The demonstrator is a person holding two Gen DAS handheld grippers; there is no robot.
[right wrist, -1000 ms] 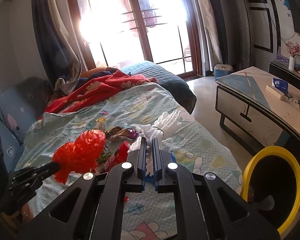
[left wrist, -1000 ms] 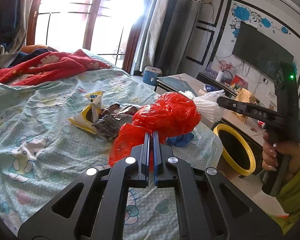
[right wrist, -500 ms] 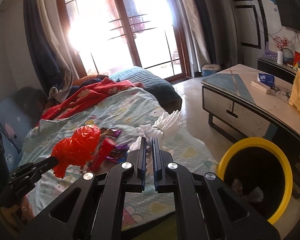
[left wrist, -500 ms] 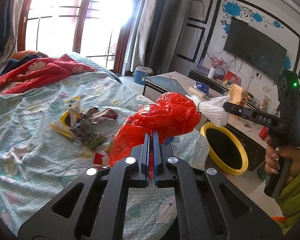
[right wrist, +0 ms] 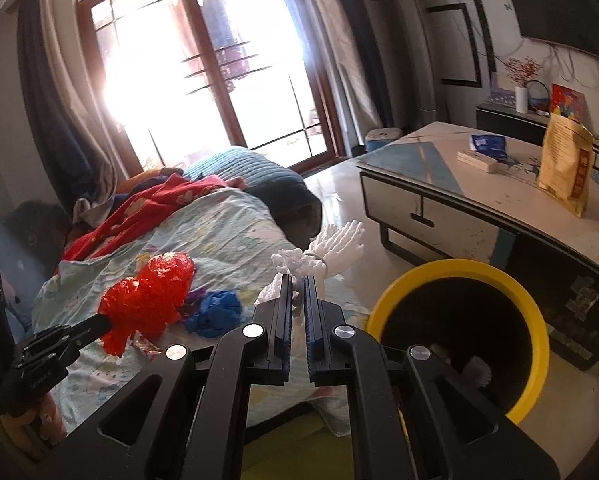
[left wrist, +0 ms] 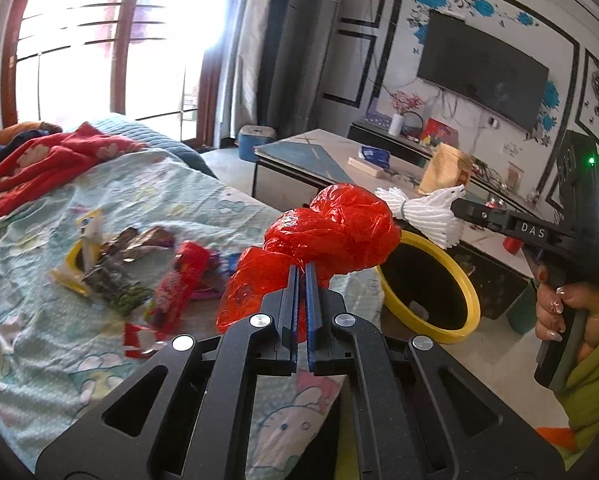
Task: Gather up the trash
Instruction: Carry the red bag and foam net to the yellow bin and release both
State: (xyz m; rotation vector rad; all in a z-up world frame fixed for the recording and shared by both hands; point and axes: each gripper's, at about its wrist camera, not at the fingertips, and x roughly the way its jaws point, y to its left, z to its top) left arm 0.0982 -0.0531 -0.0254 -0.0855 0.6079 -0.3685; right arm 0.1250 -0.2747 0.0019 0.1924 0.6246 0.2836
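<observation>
Both cameras ride close behind their own fingers, tilted down across the bed [left wrist: 99, 208] toward the window. The left view looks toward two o'clock at the yellow-rimmed bin [left wrist: 431, 280]; the right view has the bin [right wrist: 459, 320] at four o'clock. Each sees the other gripper.

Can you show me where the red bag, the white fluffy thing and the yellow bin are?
red plastic bag [left wrist: 339, 232]: left wrist view, its crumpled middle.
white foam net [left wrist: 427, 216]: left wrist view, its ribbed body.
yellow-rimmed bin [right wrist: 537, 320]: right wrist view, its rim.

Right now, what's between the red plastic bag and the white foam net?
Nothing; in the right wrist view, only bedsheet shows between red plastic bag and white foam net.
</observation>
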